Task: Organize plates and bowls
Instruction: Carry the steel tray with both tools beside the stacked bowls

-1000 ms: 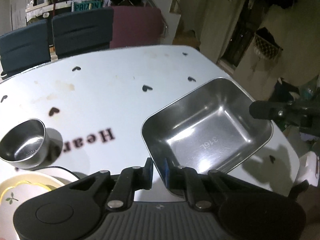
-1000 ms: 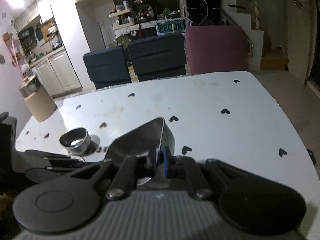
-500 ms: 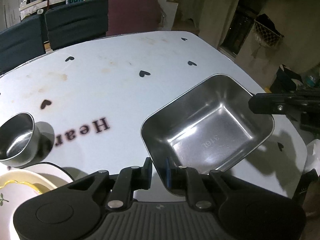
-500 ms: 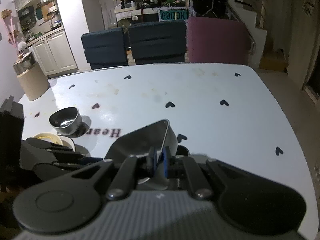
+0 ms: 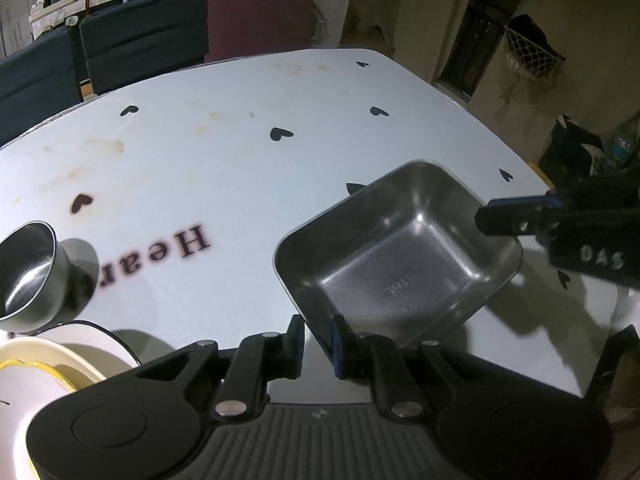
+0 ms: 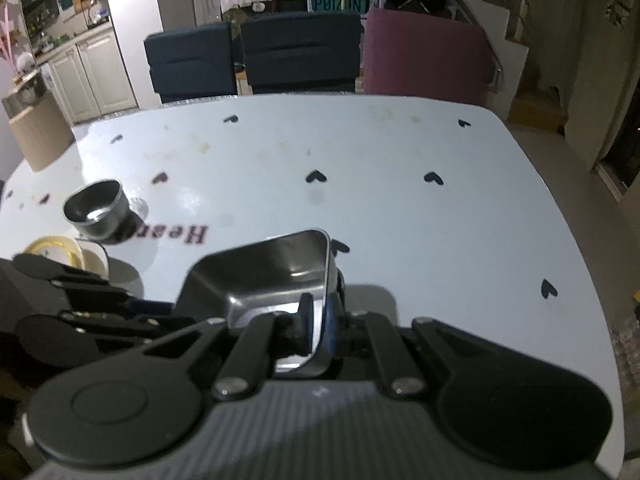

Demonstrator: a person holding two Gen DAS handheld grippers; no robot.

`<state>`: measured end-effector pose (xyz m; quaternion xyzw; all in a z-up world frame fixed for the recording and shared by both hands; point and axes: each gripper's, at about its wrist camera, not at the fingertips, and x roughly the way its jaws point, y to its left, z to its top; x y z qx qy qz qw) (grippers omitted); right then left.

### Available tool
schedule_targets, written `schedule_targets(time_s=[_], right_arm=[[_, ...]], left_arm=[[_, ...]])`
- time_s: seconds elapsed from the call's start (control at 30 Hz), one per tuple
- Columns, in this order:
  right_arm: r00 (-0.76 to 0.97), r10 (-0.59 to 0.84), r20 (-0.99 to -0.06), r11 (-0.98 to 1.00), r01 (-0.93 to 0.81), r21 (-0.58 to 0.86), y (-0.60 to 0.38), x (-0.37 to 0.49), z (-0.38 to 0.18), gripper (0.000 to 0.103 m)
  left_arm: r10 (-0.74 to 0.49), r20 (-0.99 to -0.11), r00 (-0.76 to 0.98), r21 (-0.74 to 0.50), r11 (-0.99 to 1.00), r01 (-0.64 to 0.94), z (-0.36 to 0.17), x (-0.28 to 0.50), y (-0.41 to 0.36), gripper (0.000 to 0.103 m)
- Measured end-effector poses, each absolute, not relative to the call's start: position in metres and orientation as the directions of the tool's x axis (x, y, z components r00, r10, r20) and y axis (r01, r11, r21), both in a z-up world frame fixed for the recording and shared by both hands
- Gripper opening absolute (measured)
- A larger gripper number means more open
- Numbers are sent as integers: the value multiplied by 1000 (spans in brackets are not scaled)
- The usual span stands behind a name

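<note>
Fingers of both grippers pinch opposite rims of the steel tray (image 5: 400, 256), held above the tabletop (image 5: 224, 160) lower right: left gripper (image 5: 317, 344) near corner, right gripper (image 6: 316, 322) far edge. I judge uneven pull could tip or slip it onto the plate (image 5: 36, 372).

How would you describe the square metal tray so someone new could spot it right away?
On the white table printed with black hearts, look at the near right side, right of the word "Hear". The square steel tray is there, pinched by both tongs: the only flat-bottomed, straight-sided dish, unlike the round steel bowl and yellow-rimmed plate at left.
</note>
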<state>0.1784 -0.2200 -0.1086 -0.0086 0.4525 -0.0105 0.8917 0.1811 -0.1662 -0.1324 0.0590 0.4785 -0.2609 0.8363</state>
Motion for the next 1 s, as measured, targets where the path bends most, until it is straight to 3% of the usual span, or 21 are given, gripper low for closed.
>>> schedule_targets(time_s=[0.4,1.0], right_arm=[[501,-50,-864,998,1,-57,-225,189,-139,5],[470,-11,-883,1000,25,0,-243,211,-152,12]], left_arm=[[-375,-842,388,-142,848,511,-136,189,-163,20],[-387,-825,412,-157,858,489,-135,205,-160,29]])
